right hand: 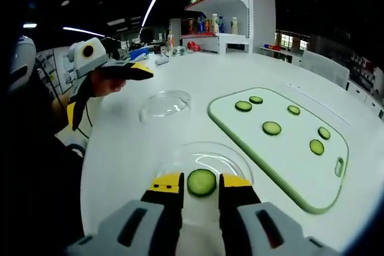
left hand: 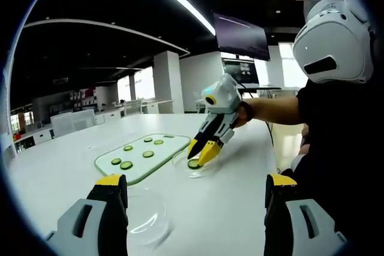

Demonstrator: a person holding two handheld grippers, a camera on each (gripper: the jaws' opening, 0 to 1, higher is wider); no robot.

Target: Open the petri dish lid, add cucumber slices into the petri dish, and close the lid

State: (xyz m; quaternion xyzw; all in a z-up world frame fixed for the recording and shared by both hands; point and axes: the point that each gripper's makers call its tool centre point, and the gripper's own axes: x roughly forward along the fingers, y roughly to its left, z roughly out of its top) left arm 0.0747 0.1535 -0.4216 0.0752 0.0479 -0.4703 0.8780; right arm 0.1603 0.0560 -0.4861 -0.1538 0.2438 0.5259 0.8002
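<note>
My right gripper (right hand: 202, 184) is shut on a round green cucumber slice (right hand: 202, 182), low over the clear petri dish (right hand: 207, 151). In the left gripper view that same right gripper (left hand: 198, 155) reaches in from the right, its yellow tips down at the dish (left hand: 193, 169) with the slice (left hand: 193, 163) between them. The clear lid (left hand: 145, 219) lies on the white table just ahead of my left gripper (left hand: 195, 183), which stands wide open and holds nothing. From the right gripper view, the lid (right hand: 166, 105) rests beyond the dish, and the left gripper (right hand: 111, 99) hovers behind it.
A pale green cutting board (right hand: 288, 160) with several cucumber slices (right hand: 271, 128) lies right of the dish; it appears as a board (left hand: 150, 163) left of the dish in the left gripper view. A person's arm (left hand: 273, 110) holds the right gripper. Shelves (right hand: 225, 4) stand beyond the table.
</note>
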